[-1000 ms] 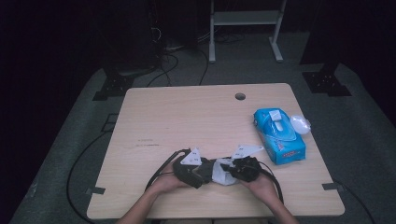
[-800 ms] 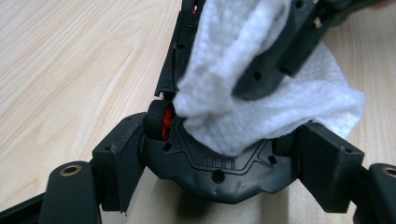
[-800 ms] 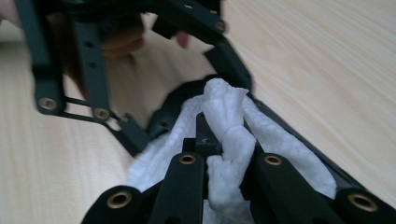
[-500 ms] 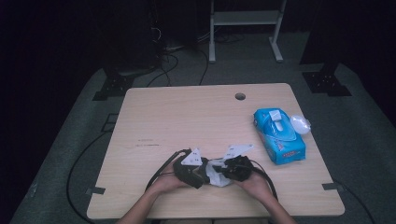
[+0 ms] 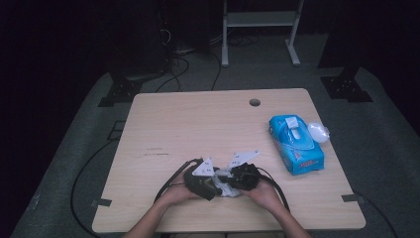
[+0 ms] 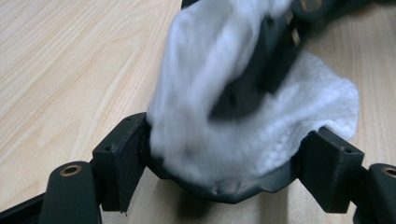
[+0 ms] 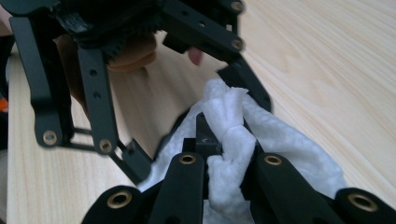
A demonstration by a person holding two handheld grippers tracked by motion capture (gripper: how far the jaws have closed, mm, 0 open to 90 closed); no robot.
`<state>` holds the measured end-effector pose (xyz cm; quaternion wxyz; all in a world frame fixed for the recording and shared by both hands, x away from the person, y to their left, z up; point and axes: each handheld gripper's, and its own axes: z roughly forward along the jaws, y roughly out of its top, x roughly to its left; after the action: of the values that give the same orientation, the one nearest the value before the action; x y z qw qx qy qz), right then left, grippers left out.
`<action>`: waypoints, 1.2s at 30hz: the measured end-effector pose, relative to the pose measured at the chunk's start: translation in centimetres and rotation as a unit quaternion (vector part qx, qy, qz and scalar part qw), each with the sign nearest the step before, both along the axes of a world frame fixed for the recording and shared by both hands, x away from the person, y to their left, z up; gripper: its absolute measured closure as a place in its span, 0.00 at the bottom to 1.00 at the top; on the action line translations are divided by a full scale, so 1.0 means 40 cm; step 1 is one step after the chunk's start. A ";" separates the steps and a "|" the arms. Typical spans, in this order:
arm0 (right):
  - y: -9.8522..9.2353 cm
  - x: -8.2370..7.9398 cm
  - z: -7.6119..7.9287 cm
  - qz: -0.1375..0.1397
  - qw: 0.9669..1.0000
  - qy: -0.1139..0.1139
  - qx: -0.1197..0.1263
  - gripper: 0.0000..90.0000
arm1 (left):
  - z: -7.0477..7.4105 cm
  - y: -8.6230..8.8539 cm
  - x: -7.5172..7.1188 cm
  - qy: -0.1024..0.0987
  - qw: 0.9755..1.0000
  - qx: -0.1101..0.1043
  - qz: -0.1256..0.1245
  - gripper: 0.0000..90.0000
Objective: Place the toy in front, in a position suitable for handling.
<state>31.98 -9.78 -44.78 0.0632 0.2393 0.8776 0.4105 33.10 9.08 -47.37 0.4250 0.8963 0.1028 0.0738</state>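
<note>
From my remote station, the high view places both grippers close together at the near edge of the table, but the white tissue between them is small there and half covered by the black tool bodies, so its shape is hard to read. In the left gripper view the tissue is blurred, and a dark curved piece that the left gripper spans with jaws set wide lies under it; I cannot tell what that piece is. The right gripper's tip crosses that view, cut off at the top. In the right gripper view the right gripper has its jaws drawn narrow on a twisted fold of the tissue, with the left gripper's linkage ahead and a fingertip partly hidden behind it. Compared with a second ago, the right gripper has slid toward the left gripper, which stayed put; the blue wipes pack near the right edge has not moved.
</note>
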 end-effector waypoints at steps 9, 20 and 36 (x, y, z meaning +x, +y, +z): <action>-0.039 0.018 0.003 -0.037 0.999 0.005 0.004 0.94 | 0.001 0.000 0.003 0.006 1.000 -0.004 -0.002 0.27; -0.035 0.020 0.004 -0.052 0.998 -0.017 -0.006 0.94 | 0.002 0.000 0.004 0.008 1.000 -0.004 -0.003 0.27; -0.140 0.016 0.004 -0.100 0.995 -0.011 -0.006 0.94 | 0.002 0.007 0.009 0.014 1.000 -0.007 -0.007 0.27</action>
<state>32.62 -15.39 -44.62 0.1151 0.3213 0.8508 0.3996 33.45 9.36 -47.28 0.4303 0.8949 0.1032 0.0581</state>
